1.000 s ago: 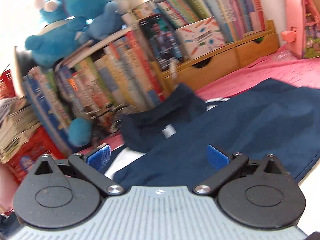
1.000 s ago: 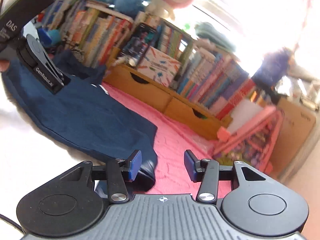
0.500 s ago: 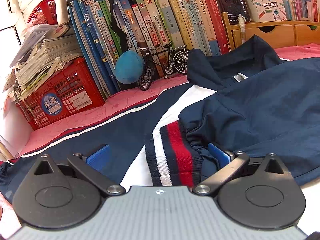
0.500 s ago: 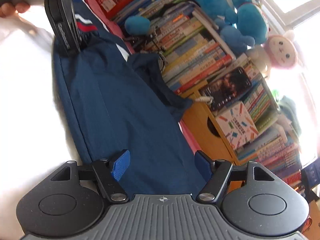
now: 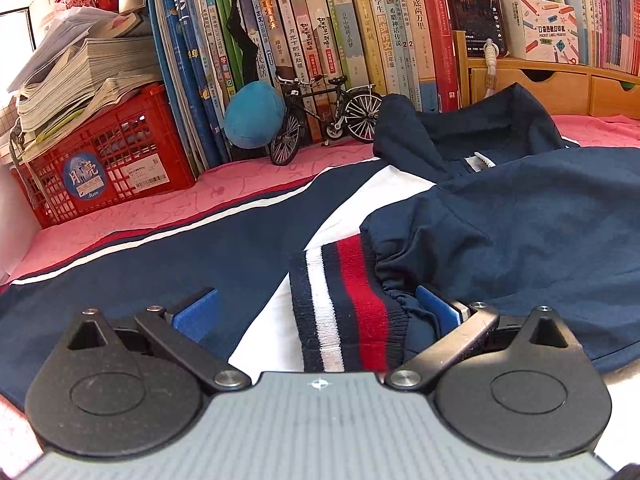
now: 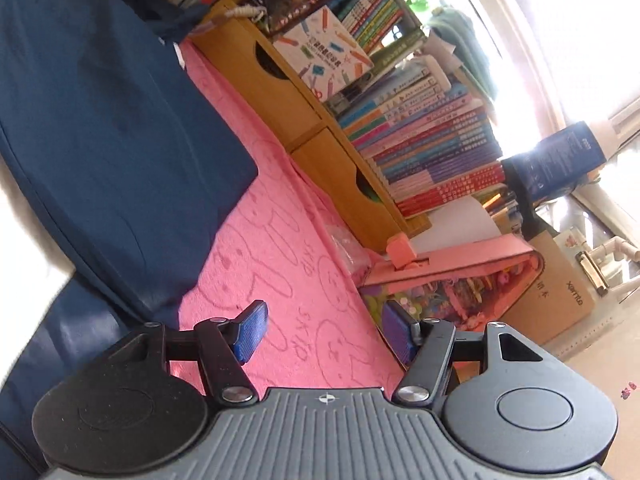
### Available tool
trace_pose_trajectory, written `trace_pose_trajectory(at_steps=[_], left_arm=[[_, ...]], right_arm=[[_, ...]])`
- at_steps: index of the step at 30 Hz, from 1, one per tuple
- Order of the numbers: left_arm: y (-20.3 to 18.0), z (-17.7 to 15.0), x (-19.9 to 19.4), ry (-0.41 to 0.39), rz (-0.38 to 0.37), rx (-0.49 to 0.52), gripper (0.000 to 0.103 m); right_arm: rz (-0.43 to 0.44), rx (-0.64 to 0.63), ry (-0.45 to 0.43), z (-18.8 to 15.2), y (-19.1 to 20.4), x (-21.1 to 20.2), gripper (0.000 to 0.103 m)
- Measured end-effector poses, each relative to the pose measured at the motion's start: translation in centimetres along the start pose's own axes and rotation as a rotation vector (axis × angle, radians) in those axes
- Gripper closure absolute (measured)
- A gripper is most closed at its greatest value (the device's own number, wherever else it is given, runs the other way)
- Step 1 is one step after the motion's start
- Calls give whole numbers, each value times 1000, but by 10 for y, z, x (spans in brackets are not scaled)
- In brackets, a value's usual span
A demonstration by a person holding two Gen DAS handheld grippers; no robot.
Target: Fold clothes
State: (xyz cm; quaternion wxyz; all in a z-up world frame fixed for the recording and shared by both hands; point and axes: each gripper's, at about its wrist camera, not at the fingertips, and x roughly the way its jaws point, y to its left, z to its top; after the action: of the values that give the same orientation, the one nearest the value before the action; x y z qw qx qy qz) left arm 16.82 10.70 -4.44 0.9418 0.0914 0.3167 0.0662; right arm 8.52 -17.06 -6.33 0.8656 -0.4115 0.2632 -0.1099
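A navy jacket (image 5: 500, 232) lies spread on the pink cloth (image 5: 120, 216) that covers the tabletop, its collar toward the back edge where a row of books (image 5: 320, 40) stands. One sleeve has been brought across the body, so that its striped cuff (image 5: 344, 304) in navy, white and red rests on the front near the front edge. The other sleeve (image 5: 140, 264) runs out flat toward the left, with a thin white and red stripe along it; it is not yet folded in.

The left tongs (image 5: 316, 312) stand wide open around the cuff: the cuff lies between the blue pads but neither pad presses on it, so nothing is held. The right tongs (image 6: 322, 332) hang over bare pink cloth just beside the jacket's hem edge (image 6: 200, 240). Their jaws have just been opening and stand apart, with nothing between them.

By my judgement the fold is in its early part. One sleeve is laid in; the left sleeve remains, and after that the body must be doubled over toward the collar. A toy bicycle (image 5: 324, 116) and a red crate (image 5: 108, 152) at the back-left corner sit clear of the garment.
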Motion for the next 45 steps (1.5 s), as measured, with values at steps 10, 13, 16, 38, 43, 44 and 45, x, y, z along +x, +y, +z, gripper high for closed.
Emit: trace_pose_trajectory(at_steps=[10, 13, 16, 38, 43, 44, 45], left_arm=[[-2, -2, 0, -4, 11, 10, 0], [0, -2, 1, 0, 1, -2, 0], [2, -3, 1, 3, -5, -9, 0], [-4, 69, 38, -218, -70, 268, 7], [-17, 67, 92, -96, -53, 333, 30], [-18, 67, 101, -88, -37, 336, 30], [-17, 67, 106, -94, -29, 327, 28]], right_arm=[[746, 438, -169, 149, 51, 9, 25], [790, 553, -57, 162, 64, 39, 26], [714, 590, 56, 151, 63, 69, 29], [664, 570, 34, 169, 16, 113, 89], [675, 516, 96, 188, 54, 145, 90], [668, 513, 82, 189, 55, 147, 91], [665, 511, 71, 190, 55, 151, 92]])
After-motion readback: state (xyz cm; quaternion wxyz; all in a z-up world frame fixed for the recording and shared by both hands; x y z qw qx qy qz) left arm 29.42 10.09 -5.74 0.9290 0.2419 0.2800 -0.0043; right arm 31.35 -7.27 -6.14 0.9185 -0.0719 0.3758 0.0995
